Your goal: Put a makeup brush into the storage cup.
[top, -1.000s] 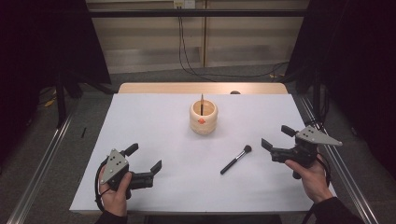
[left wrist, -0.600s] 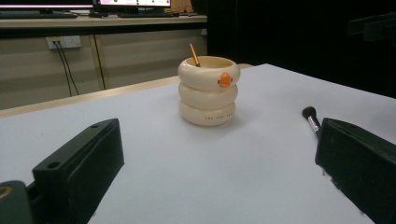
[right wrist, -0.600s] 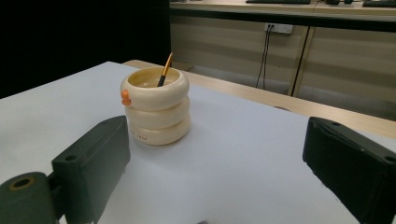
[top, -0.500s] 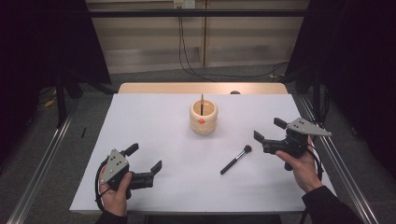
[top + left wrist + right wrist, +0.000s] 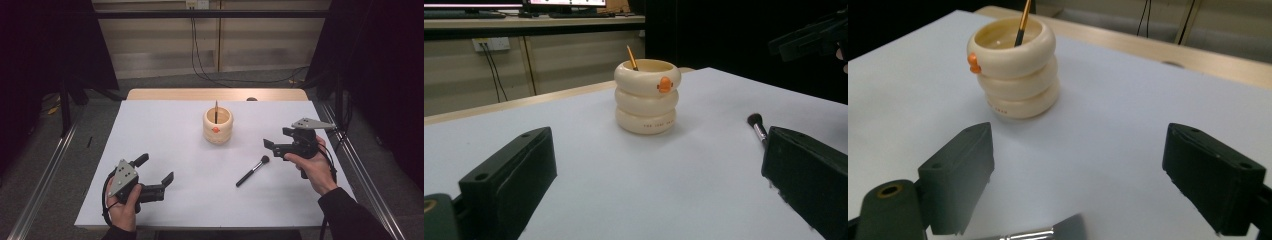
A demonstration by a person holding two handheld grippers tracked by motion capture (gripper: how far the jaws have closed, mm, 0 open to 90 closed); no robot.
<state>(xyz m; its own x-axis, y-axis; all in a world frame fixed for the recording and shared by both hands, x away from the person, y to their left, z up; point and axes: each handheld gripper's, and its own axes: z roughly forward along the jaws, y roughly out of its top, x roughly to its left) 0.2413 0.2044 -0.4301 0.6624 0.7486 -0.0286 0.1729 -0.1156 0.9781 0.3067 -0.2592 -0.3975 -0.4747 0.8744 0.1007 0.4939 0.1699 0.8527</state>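
The makeup brush (image 5: 252,170) lies flat on the white table (image 5: 165,130), right of centre, its long axis slanting from the bristle head toward the far right corner down to the handle end toward the near edge. The right gripper (image 5: 278,140) hovers just beyond the bristle head, much nearer than the left gripper (image 5: 156,169) by the near left corner. The right jaws have just narrowed a little yet stand spread and empty; the left jaws are spread too. The cream holder (image 5: 218,125) stands behind, mid-table.

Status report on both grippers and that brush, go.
Left gripper open, resting on the table. Right gripper open, jaws just been closing a little, nothing between them, above the brush. Brush flat, untouched. Path clear; cup stands apart.
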